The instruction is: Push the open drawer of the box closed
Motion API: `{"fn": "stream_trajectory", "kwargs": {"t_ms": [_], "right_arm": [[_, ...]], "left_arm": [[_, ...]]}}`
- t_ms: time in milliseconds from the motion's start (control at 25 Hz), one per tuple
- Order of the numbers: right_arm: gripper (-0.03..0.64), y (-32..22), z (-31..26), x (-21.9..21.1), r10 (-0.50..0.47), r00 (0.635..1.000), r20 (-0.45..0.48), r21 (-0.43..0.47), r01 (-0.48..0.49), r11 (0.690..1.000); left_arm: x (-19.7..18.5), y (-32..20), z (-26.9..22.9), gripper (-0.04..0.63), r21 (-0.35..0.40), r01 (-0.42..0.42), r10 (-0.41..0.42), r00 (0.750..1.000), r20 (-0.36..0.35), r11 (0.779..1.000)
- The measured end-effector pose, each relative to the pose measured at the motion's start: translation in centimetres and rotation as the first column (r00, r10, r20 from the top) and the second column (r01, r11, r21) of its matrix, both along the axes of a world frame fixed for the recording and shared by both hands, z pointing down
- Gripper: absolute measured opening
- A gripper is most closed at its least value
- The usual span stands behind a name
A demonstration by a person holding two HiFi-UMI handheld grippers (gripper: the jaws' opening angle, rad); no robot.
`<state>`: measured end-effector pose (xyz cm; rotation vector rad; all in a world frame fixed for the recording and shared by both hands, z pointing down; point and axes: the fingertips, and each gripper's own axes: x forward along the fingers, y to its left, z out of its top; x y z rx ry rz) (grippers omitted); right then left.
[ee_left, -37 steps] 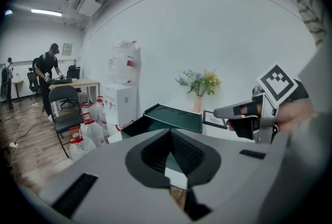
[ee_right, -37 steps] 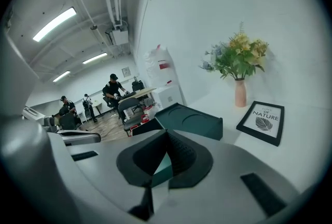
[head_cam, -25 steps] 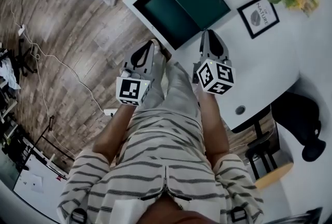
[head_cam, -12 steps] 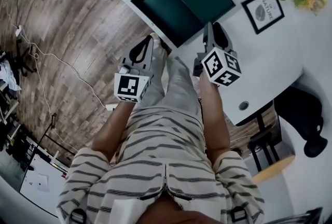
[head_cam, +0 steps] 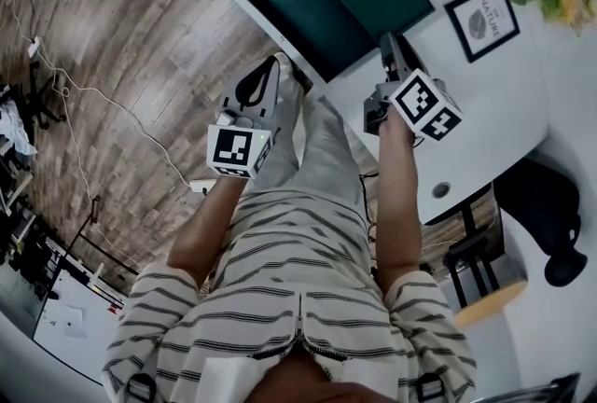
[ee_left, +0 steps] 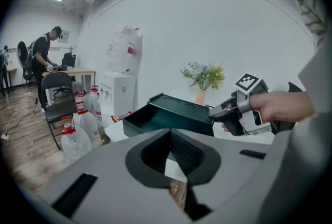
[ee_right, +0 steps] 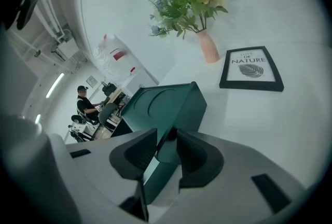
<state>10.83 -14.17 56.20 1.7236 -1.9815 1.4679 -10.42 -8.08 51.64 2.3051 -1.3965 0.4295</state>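
The left gripper [ee_left: 169, 134] has its jaws together, nothing between them, short of the white bench [ee_left: 116, 130]. Beyond sits the dark green rectangular box [ee_left: 189, 114], its drawer [ee_left: 142, 120] pulled out leftward — the right gripper [ee_left: 213, 110], jaws just opening, is at the box's right end.

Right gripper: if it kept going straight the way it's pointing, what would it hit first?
Probably the dark green box: its near corner shows between the jaws of the right gripper. They have just been opening and aren't pressing on it. Depth is unclear.
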Motion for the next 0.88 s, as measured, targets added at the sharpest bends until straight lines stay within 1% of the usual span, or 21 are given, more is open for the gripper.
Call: {"fn": "stream_trajectory", "kwargs": {"t_ms": [80,120,320,400,520,640,760,880], "right_arm": [[0.126,-0.1,0.2,0.0,-0.006,0.998,0.058,-0.016,0.007,1.000],[0.126,-0.1,0.2,0.1,-0.008,0.997,0.071,-0.019,0.009,1.000],[0.123,0.0,0.1,0.3,0.003,0.999,0.044,-0.011,-0.002,1.000],[0.123,0.0,0.1,0.2,0.006,0.999,0.031,-0.010,-0.005,1.000],[0.123,0.0,0.1,0.1,0.002,1.000,0.021,-0.009,-0.002,1.000],[0.123,0.0,0.1,0.1,0.001,1.000,0.018,-0.005,-0.001,1.000],[0.124,0.0,0.1,0.1,0.002,1.000,0.015,-0.005,-0.001,1.000],[0.124,-0.1,0.1,0.1,0.003,1.000,0.017,-0.003,-0.003,1.000]], "left_arm": [[-0.2,-0.1,0.3,0.003,0.004,0.000,0.000,1.000,0.011,1.000],[-0.2,-0.2,0.4,0.003,0.008,0.000,0.000,1.000,0.018,1.000],[-0.5,-0.7,1.7,0.004,0.009,-0.007,0.006,0.999,0.052,1.000],[-0.2,-0.9,2.4,0.019,0.017,-0.041,0.039,0.997,0.069,0.999],[0.3,-1.1,3.7,0.045,0.008,-0.102,0.100,0.991,0.094,0.995],[0.7,-1.3,4.9,0.059,0.001,-0.155,0.153,0.978,0.145,0.988],[0.9,-1.6,6.0,0.087,-0.014,-0.184,0.184,0.969,0.164,0.983],[1.0,-1.8,6.8,0.091,-0.022,-0.207,0.208,0.960,0.187,0.978]]}}
